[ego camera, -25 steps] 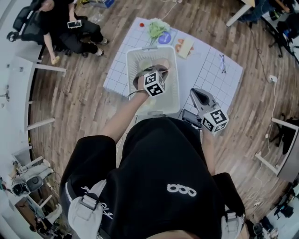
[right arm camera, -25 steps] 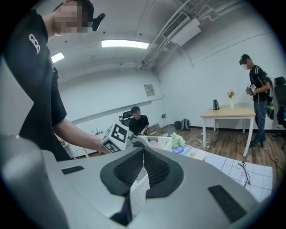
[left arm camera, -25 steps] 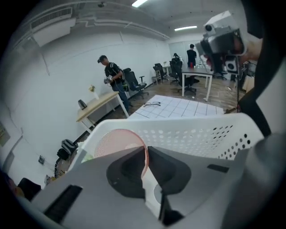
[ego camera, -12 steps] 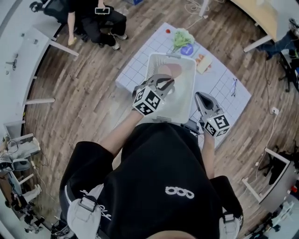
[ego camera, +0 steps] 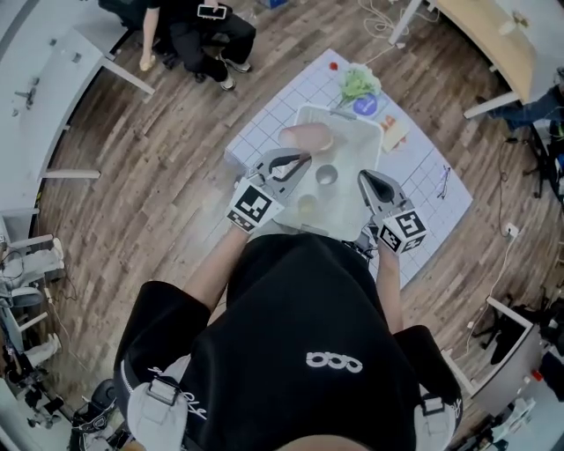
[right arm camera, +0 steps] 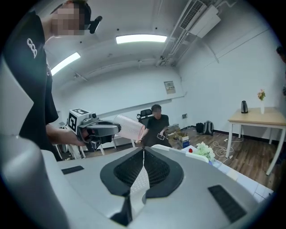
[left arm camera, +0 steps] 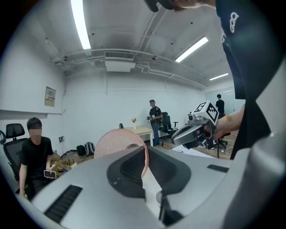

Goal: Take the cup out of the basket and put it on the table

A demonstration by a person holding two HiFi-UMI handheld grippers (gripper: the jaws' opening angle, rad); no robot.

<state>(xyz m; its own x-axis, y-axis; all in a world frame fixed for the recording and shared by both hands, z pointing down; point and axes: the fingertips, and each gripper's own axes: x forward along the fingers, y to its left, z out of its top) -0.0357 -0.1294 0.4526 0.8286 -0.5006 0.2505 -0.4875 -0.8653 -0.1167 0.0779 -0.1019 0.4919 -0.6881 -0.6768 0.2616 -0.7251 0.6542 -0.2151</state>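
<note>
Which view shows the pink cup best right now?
Right gripper view: the whole cup shows side-on, tilted, in the left gripper's jaws. Left gripper view is close, but a jaw hides half of it. Head view shows it small, from above, at the basket's edge.

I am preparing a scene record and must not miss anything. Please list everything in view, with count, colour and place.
pink ribbed plastic cup: one, pink, held up over the basket's far left.
white plastic basket: one, white, on the table.
small grey cup: one, grey, on the basket's floor.
pale round thing: one, whitish, in the basket's near end.
table with white grid mat: one, white, under the basket.
green leafy bunch: one, green, beyond the basket.
blue round disc: one, blue, beside the greens.
small red thing: one, red, mat's far corner.
seated person in black: one, black, far left.
left claw: one, grey, shut on the cup.
right claw: one, grey, shut, empty, right of the basket.
</note>
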